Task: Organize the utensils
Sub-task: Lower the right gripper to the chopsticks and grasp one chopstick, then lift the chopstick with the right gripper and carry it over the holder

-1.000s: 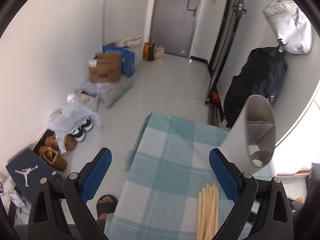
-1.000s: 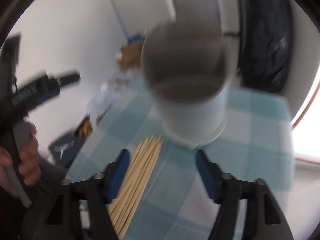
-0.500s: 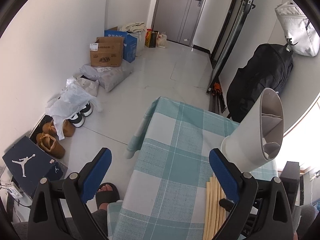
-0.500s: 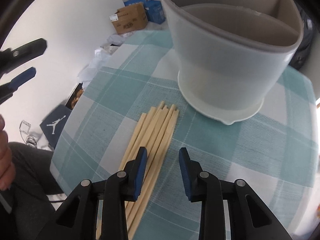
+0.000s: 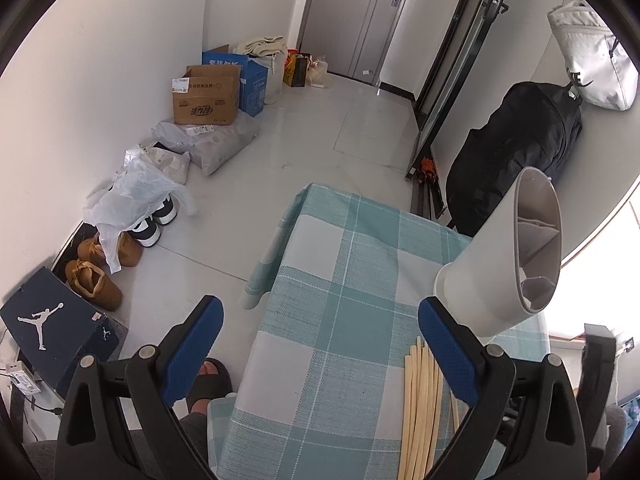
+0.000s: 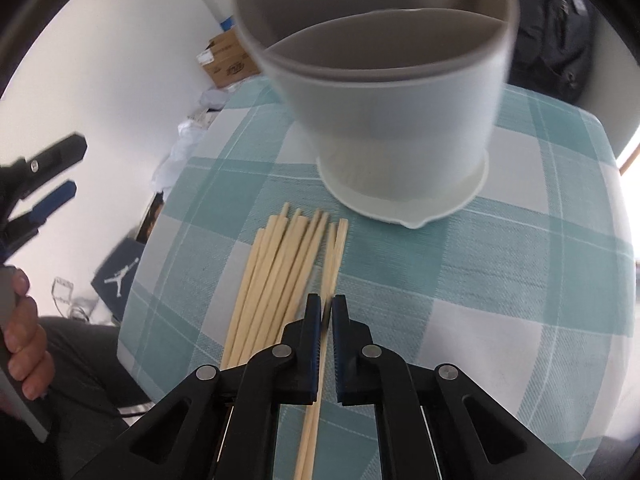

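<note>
chopsticks lie in a loose bundle on the checked tabletop, their long axis running straight away from the right claw, tips pointing toward the holder. the right claw has its jaws drawn almost together on a pair of sticks at the bundle's right edge; the pads sit either side of them with hardly any gap, and the pair stands a little apart from the rest. the rest of the bundle lies just to the left of this claw, alongside it. the divided white holder stands dead ahead, just beyond the stick tips, upright on its flared base, open compartments facing up.

the left claw is wide open with nothing between its pads, hanging over the near left part of the tabletop; the chopsticks sit low and to its right, partly behind its right finger, and the holder is ahead and to the right.

the right hand is clearly the nearer one. in my judgement the move ahead turns on that line: the sticks already point at the holder, so they need lifting and tipping upright before they can go down into a compartment.
</note>
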The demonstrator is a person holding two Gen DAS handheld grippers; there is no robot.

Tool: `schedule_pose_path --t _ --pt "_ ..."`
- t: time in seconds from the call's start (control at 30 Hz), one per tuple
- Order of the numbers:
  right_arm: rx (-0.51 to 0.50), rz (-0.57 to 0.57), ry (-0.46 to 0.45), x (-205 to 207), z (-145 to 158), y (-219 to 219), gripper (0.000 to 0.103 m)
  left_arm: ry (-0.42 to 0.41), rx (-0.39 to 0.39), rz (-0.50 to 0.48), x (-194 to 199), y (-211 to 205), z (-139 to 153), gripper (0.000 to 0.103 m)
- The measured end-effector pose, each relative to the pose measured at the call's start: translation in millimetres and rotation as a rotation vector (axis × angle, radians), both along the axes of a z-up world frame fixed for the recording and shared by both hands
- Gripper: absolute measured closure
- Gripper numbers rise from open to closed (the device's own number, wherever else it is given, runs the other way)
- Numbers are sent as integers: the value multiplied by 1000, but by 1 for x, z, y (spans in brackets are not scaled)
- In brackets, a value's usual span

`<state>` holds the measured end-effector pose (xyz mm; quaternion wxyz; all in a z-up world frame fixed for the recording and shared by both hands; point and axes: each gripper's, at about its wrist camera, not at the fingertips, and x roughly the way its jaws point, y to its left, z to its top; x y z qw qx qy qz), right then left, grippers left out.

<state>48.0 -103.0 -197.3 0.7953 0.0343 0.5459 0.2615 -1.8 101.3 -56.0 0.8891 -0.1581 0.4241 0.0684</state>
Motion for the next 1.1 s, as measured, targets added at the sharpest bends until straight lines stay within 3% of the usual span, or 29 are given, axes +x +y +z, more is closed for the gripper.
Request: schedule_pose_path --t 0.17,0.47,0.67,0.83,1.0,1.1 --pt "96 -43 -28 -4 11 -19 100 42 4 -20 4 -4 -9 7" --pt "294 -76 -138 -11 38 -41 100 234 57 -149 10 -32 -44 7" --pt "411 -116 -149 -17 44 -58 100 306 30 -218 9 -50 -59 8" --pt "467 -134 -197 -25 60 -76 100 334 79 -240 15 -64 -63 9" --pt "501 -149 -235 -34 66 -91 100 398 99 -234 22 -68 -76 20" --pt "511 -156 -247 -35 68 -98 100 390 117 -241 22 -72 -76 21"
